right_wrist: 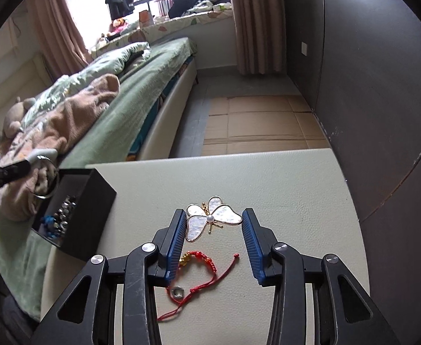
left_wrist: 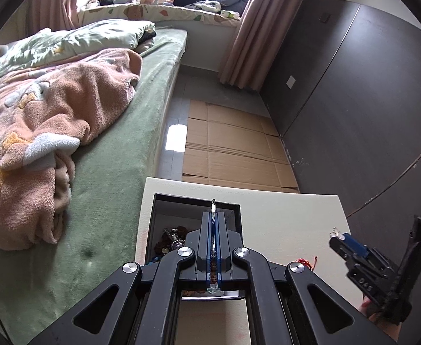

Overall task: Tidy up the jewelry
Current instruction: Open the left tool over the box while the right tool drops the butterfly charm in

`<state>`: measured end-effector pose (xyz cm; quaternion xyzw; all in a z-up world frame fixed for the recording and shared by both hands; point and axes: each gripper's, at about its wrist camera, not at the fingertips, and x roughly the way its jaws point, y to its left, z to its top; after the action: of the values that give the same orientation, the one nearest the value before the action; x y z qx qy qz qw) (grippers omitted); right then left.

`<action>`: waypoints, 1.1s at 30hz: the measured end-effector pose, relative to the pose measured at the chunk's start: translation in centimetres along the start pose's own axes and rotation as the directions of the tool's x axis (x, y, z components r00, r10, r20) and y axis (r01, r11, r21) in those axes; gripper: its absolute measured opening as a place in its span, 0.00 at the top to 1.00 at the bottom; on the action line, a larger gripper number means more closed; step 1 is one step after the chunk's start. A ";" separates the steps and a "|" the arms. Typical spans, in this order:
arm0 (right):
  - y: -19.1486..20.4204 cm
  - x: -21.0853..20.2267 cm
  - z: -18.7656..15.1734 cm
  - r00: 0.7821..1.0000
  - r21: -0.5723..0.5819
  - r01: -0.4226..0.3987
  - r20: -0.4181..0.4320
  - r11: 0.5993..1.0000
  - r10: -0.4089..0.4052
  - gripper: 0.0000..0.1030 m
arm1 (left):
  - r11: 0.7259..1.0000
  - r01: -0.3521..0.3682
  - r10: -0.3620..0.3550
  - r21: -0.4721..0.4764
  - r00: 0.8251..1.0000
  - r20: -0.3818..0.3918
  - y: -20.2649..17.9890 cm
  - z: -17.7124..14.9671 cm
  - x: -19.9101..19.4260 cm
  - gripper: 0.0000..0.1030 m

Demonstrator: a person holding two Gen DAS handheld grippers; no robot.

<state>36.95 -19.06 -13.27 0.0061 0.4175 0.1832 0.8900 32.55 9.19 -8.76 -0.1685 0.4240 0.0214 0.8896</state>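
Observation:
My left gripper (left_wrist: pixel 213 218) is shut on a silver bangle (left_wrist: pixel 213 205), held edge-on above the open black box (left_wrist: pixel 164 198). In the right wrist view the bangle (right_wrist: pixel 48 182) hangs from that gripper over the box (right_wrist: pixel 95 201), which holds several bead pieces (right_wrist: pixel 61 215). My right gripper (right_wrist: pixel 213 224) is open, its fingers either side of a pearly butterfly brooch (right_wrist: pixel 213 218) lying on the white table (right_wrist: pixel 282 187). A red cord bracelet (right_wrist: pixel 201 276) and a small silver ring (right_wrist: pixel 178 291) lie between the fingers, nearer the camera.
A bed with green sheet (left_wrist: pixel 109 201) and pink blanket (left_wrist: pixel 52 120) lies left of the table. Flattened cardboard (left_wrist: pixel 233 143) covers the floor beyond. A dark wardrobe wall (left_wrist: pixel 368 100) stands on the right. The right gripper (left_wrist: pixel 338 237) shows at the table's right edge.

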 end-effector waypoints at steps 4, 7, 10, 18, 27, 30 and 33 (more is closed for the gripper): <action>0.0 -1.5 0.4 0.995 0.039 -0.090 0.036 0.995 0.089 0.60 | 0.999 0.023 -0.026 -0.038 0.997 -0.075 0.4 -0.1 1.5 0.98; 0.9 -1.9 0.7 0.987 0.039 -0.156 0.049 0.987 0.154 0.60 | 0.996 0.055 -0.063 -0.070 0.990 -0.126 0.9 -0.5 2.2 0.96; 2.4 -2.1 1.0 0.974 0.030 -0.222 0.063 0.975 0.220 0.60 | 0.998 0.035 -0.042 -0.059 0.992 -0.116 1.4 -0.8 1.6 0.95; 6.3 -1.8 1.3 0.938 0.006 -0.343 0.062 0.939 0.342 0.60 | 0.997 0.038 -0.041 -0.068 0.999 -0.031 3.4 -1.1 -1.3 0.06; 11.5 0.3 0.8 0.910 -0.042 -0.415 0.002 0.909 0.416 0.60 | 0.990 0.034 -0.034 -0.136 0.999 0.004 7.1 -1.3 -4.2 0.06; 12.9 1.0 0.7 0.908 -0.054 -0.419 -0.011 0.906 0.419 0.60 | 0.986 0.035 -0.033 -0.160 0.999 0.016 8.2 -1.3 -4.9 0.03; 13.6 2.0 0.5 0.901 -0.048 -0.433 -0.056 0.900 0.431 0.59 | 0.983 0.030 -0.022 -0.180 0.999 0.047 8.8 -1.3 -5.8 0.00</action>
<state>34.14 -5.59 -12.18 0.0682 0.4198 0.3882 0.8176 26.28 17.69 -7.64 -0.2534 0.3979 0.0521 0.8802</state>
